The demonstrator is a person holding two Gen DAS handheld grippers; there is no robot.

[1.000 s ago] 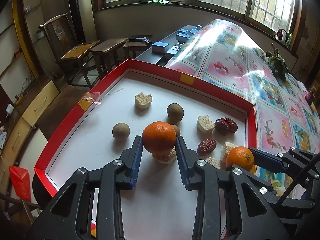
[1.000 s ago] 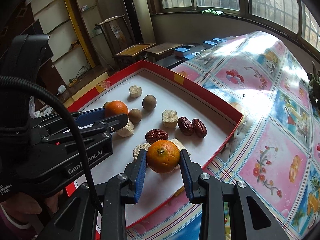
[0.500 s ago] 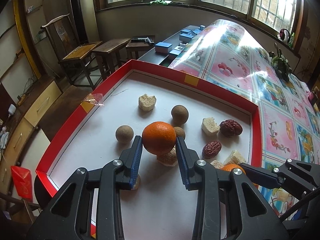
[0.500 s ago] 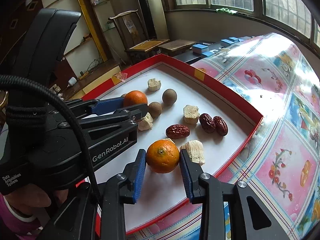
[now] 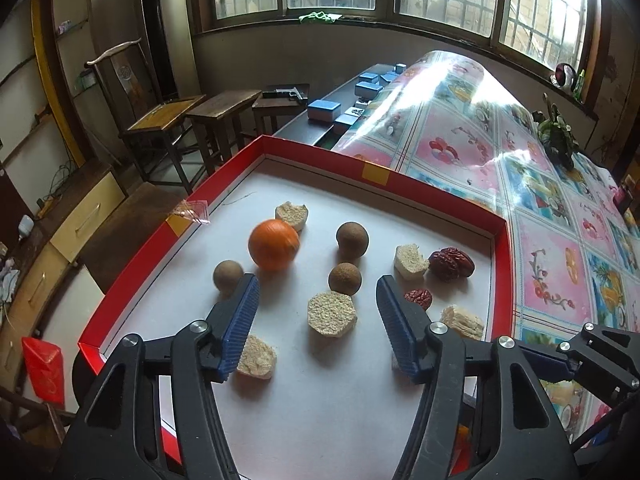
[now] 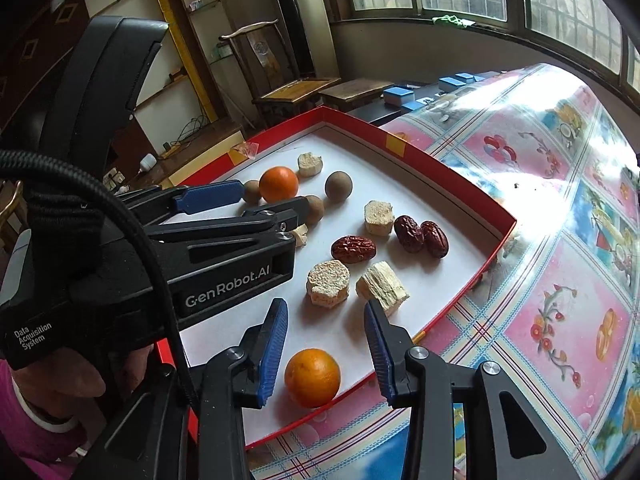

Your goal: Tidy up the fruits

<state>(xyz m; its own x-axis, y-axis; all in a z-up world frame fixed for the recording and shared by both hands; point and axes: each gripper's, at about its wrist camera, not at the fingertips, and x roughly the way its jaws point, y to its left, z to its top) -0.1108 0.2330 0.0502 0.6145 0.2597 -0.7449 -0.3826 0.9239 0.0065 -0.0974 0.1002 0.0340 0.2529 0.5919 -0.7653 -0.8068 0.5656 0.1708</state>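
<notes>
A red-rimmed white tray (image 5: pixel 400 182) (image 6: pixel 460 184) holds the fruit. My left gripper (image 5: pixel 318 298) is open and empty; a blurred orange (image 5: pixel 274 244) (image 6: pixel 279 184) lies free on the tray ahead of its left finger. My right gripper (image 6: pixel 326 320) is open; a second orange (image 6: pixel 313 378) rests on the tray near its front rim, below and between the fingers, not held. Three brown round fruits (image 5: pixel 352 235), three red dates (image 6: pixel 354 249) and several pale cut chunks (image 5: pixel 332 314) (image 6: pixel 328 282) lie scattered on the tray.
The tray sits on a table with a glossy flowered cloth (image 5: pixel 560 208) (image 6: pixel 560 200). Wooden chairs and stools (image 5: pixel 200 116) stand beyond the tray's far left. Blue boxes (image 5: pixel 324 110) lie on a dark surface behind. The left gripper body (image 6: pixel 160 256) crosses the right wrist view.
Both grippers opened and let go of their oranges. The left orange dropped and rolled forward-left on the tray. The right orange now lies on the tray by the front rim.
</notes>
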